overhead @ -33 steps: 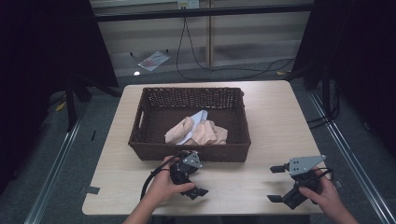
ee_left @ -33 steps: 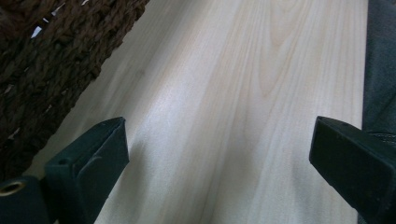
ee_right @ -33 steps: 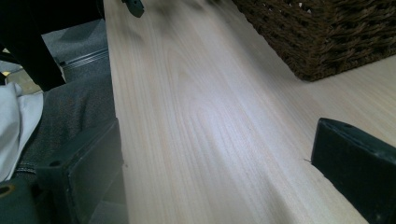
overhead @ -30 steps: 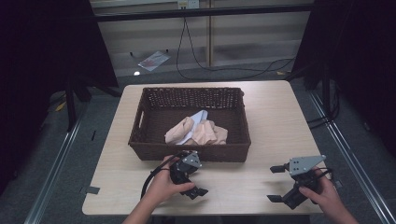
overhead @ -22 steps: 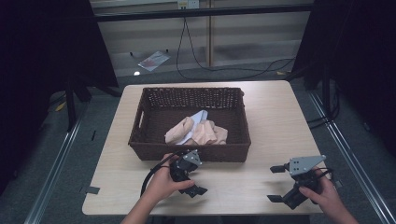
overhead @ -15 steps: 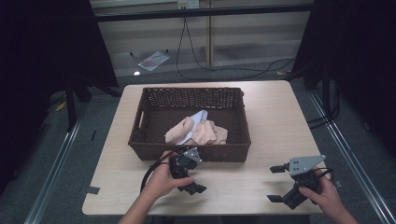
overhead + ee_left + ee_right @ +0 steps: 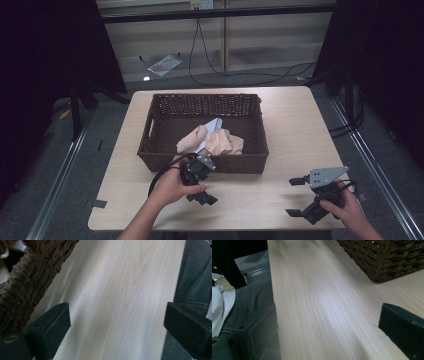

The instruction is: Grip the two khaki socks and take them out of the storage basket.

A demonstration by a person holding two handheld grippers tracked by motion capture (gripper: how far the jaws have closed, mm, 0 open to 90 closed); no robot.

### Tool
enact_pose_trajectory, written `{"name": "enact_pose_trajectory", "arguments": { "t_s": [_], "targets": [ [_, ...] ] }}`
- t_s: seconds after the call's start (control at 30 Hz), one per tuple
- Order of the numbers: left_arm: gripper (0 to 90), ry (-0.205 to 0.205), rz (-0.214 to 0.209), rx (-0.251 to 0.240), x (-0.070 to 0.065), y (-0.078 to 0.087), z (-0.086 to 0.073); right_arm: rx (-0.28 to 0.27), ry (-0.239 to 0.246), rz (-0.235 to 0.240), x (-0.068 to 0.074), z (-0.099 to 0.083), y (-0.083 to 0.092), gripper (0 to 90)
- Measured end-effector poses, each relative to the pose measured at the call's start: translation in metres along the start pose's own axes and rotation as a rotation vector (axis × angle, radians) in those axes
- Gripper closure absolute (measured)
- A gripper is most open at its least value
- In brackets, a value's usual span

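A dark brown wicker basket [image 7: 205, 165] stands mid-table and holds crumpled beige cloths [image 7: 215, 142] with a pale blue one among them. My left gripper [image 7: 200, 181] hovers just in front of the basket's near wall, held in a hand, and is open. In the left gripper view that left gripper [image 7: 117, 322] has its jaws wide apart over bare wood, with the basket [image 7: 27, 285] close at the left. My right gripper [image 7: 296, 197] rests open near the table's front right corner. In the right gripper view, bare table lies between the open right gripper [image 7: 329, 327] and the basket [image 7: 392, 257].
The light wooden table [image 7: 295, 130] has bare room right of the basket and along its front edge. A strip of tape [image 7: 97, 203] sits at the front left. On the floor behind lie cables [image 7: 235, 75] and a packet [image 7: 162, 64].
The left gripper has shifted slightly toward the basket's front wall. The right gripper has not moved.
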State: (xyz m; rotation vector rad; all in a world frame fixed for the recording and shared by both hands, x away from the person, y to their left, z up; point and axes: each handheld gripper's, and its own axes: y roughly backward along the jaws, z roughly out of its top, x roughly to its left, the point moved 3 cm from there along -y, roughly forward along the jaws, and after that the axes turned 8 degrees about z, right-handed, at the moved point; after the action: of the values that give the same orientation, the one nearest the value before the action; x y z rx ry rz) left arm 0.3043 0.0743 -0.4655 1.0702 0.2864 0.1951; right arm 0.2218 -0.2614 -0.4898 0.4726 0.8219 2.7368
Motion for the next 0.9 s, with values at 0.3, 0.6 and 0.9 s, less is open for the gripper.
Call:
{"name": "enact_pose_trajectory", "arguments": {
  "t_s": [0.3,0.6,0.9],
  "targets": [
    [7.1,-0.001,-0.018,0.026,0.001,0.018,0.012,-0.001,0.002,0.001,0.000,0.000,0.000,1.5],
    [7.4,-0.004,-0.029,0.026,0.004,0.039,0.024,0.000,0.002,0.001,0.000,0.000,0.000,1.5],
    [7.4,0.015,-0.023,0.042,0.009,0.058,0.040,0.000,0.002,0.001,0.000,0.000,0.000,1.4]
  ]
}}
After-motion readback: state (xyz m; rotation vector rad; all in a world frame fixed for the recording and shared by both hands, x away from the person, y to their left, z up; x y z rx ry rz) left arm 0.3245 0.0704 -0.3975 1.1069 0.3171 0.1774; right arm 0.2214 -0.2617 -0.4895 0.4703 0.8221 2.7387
